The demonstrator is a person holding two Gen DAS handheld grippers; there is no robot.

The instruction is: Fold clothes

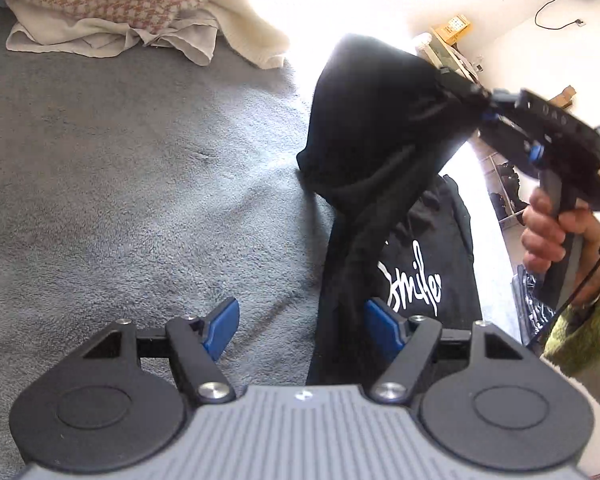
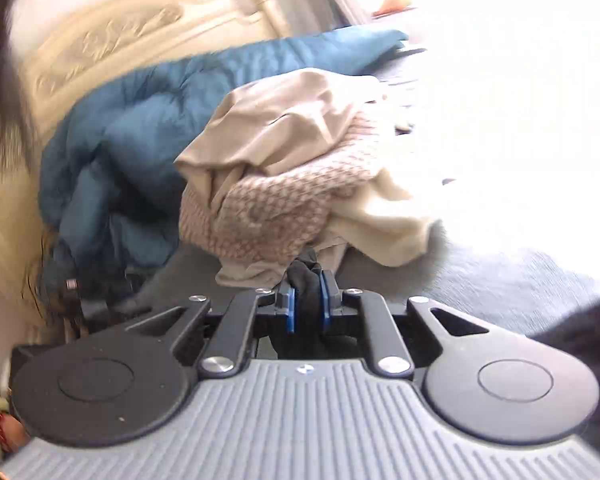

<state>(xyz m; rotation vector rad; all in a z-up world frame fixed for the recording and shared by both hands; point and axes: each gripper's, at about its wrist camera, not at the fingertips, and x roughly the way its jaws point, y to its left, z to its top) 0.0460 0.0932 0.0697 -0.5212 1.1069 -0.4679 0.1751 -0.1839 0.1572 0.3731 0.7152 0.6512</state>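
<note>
A black T-shirt (image 1: 380,128) with white script lettering lies partly on the grey bed cover (image 1: 120,184), its upper part lifted. My right gripper (image 1: 466,90) is shut on a bunch of that black cloth and holds it up; in the right wrist view the cloth (image 2: 306,292) is pinched between the blue pads (image 2: 290,308). My left gripper (image 1: 300,326) is open and low over the cover. Its right pad (image 1: 382,322) is beside the shirt's lower edge, and a hanging fold of the shirt passes between the jaws. It holds nothing.
A pile of clothes (image 1: 112,4) lies at the far side of the bed: a pink-checked knit (image 2: 284,200), beige cloth and a cream piece. A blue quilt (image 2: 132,128) lies by the carved headboard (image 2: 112,40). Shelves and clutter (image 1: 452,40) stand beyond the bed's right edge.
</note>
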